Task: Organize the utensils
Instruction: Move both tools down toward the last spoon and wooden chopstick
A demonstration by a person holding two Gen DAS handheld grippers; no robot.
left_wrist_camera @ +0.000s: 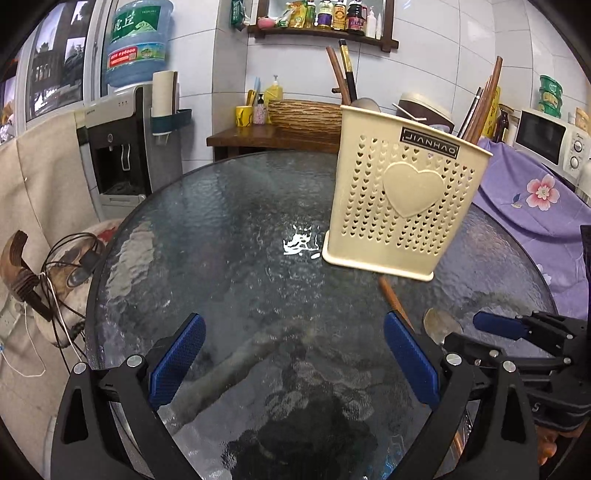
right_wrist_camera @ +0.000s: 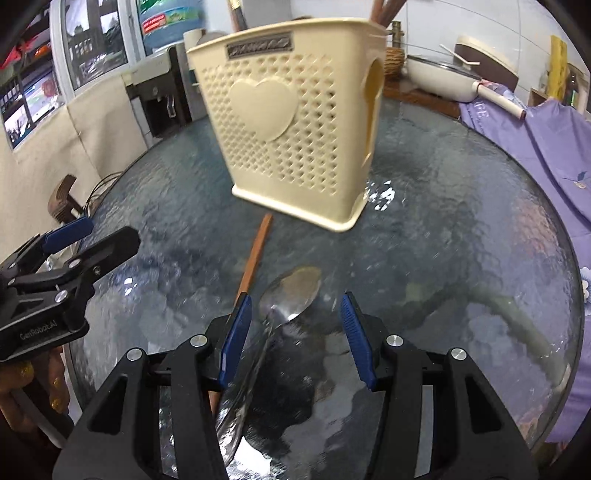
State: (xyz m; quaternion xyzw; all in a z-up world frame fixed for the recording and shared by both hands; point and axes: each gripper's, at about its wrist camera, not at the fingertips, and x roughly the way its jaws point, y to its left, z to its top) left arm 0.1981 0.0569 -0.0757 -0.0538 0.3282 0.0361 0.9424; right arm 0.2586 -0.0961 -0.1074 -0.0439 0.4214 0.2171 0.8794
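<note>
My right gripper straddles the metal spoon with pads apart, untouching; my left gripper gapes wide, empty.

White tiled wall, wood shelf w/ bottles, water dispenser, microwave
</note>
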